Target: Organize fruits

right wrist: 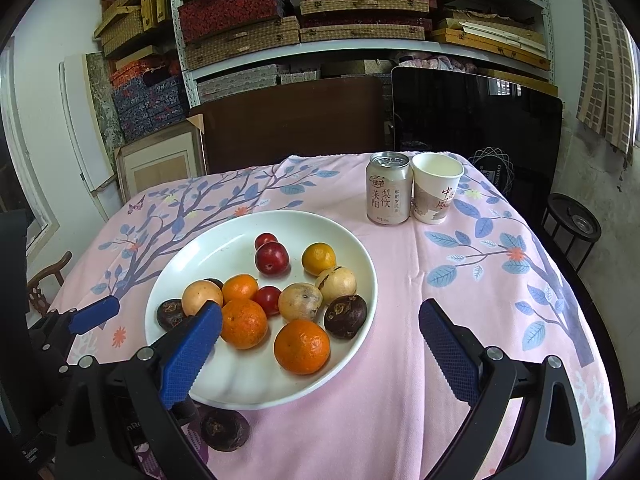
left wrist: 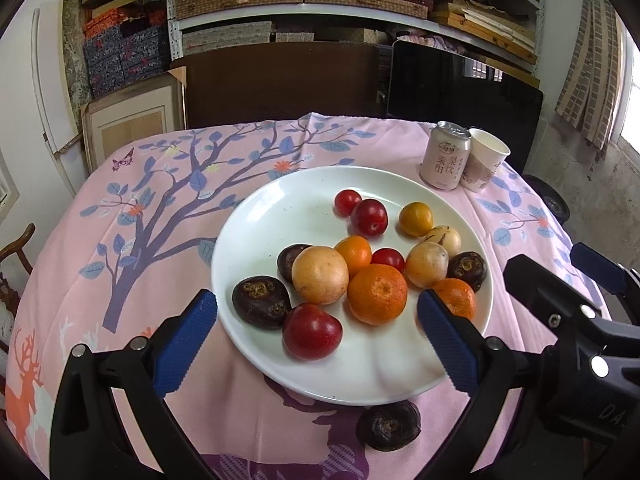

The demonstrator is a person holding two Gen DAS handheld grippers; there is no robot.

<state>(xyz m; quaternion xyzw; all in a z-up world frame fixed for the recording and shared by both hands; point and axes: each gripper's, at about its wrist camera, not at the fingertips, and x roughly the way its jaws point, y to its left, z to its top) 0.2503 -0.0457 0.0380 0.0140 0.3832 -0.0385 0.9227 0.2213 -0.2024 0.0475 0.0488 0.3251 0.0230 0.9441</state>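
Both grippers hang with blue fingers spread, gripping nothing: the left gripper (left wrist: 316,336) over the near rim of the white plate (left wrist: 256,216), the right gripper (right wrist: 320,350) at its 4 o'clock. Fruits fill the plate; one dark water chestnut (left wrist: 389,426) lies off it at 6 o'clock on the pink tablecloth (left wrist: 160,200).

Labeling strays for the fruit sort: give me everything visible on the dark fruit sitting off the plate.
The dark fruit is a squat, rounded, purplish-brown piece with a rough matte skin and a pale, crusty scar on its upper face. It looks like the dark fruits on the plate. It lies alone on the pink tablecloth, just outside the near rim of the white plate; whether it touches the rim cannot be told. No gripper holds it; both are open.
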